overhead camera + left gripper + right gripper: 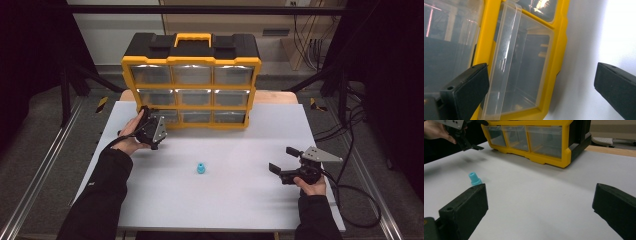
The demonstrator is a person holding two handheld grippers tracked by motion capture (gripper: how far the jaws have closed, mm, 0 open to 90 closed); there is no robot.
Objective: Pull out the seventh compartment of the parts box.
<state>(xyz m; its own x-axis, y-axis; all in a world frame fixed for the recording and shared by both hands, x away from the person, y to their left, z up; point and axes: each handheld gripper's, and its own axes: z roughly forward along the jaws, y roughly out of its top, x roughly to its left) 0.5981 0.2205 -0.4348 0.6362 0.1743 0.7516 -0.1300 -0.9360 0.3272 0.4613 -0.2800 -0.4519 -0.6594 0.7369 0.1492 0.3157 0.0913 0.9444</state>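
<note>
A yellow and black organizer cabinet (191, 80) with several clear drawers stands at the back of the white table (225, 200). My left gripper (149, 124) is open at its bottom-left drawer (169, 116). In the left gripper view that clear drawer (524, 67) sits between the wide-open jaws of my left gripper (541, 72), its front lip (507, 45) close to one jaw. A small light-blue plastic piece (200, 168) stands upright mid-table. My right gripper (281, 160) rests open at the right, empty. In the right gripper view the blue piece (474, 179) lies ahead of the right gripper (539, 195), to the left.
The cabinet (536, 140) has a yellow carry handle (192, 38) on top. A black cable (357, 200) trails off the table's right edge. Metal rails (45, 165) run along both sides of the table. The left gripper (465, 138) shows far off in the right gripper view.
</note>
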